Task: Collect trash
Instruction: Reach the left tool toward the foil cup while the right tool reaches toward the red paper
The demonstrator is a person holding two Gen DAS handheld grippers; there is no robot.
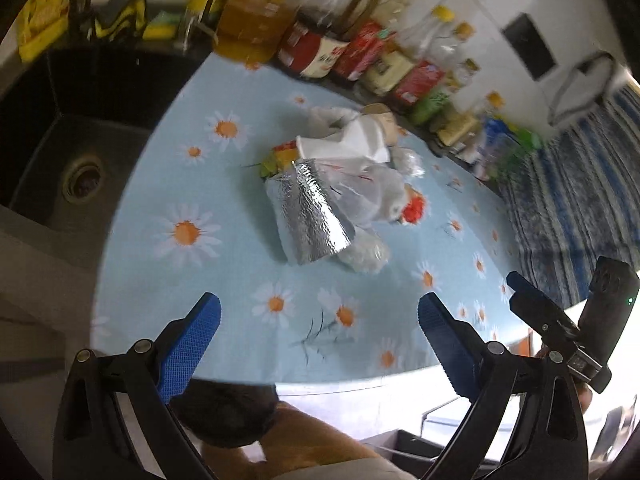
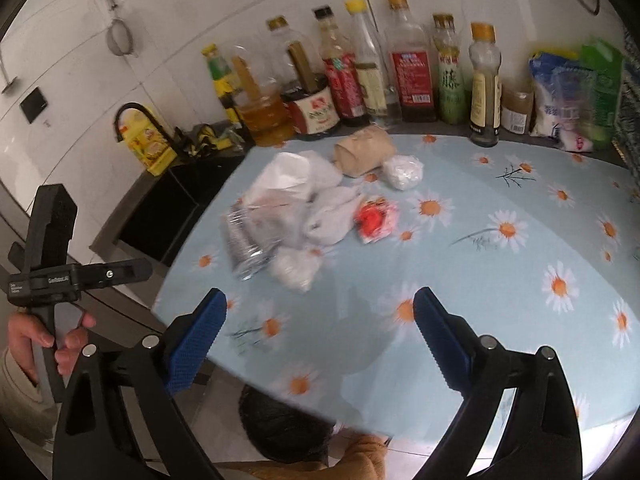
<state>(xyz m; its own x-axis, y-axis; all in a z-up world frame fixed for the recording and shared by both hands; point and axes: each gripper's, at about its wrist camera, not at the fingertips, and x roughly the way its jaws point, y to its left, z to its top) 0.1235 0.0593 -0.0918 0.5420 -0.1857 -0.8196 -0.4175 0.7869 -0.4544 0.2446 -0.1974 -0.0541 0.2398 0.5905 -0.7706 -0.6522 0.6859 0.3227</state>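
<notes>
We're over the daisy cloth now, and both tools hang above it with nothing in them. In the left wrist view the left gripper stands with its blue pads wide apart, bare cloth between them. The trash sits mid-frame, above the pads and well clear of them: a silver foil bag lying flat, a white cup on its side just above it, clear plastic bags bunched to the right, and a red wrapper at their right edge. At far left we see the dark sink; along the top runs a row of bottles, blurred. The other tool pokes in at lower right.

In the right wrist view the right gripper is spread wide too, empty, its pads low in frame. The same heap lies centre-left: foil bag, plastic bags, red wrapper, a brown paper roll behind, and a white wad beside it. A hand grips the left tool at lower left.
</notes>
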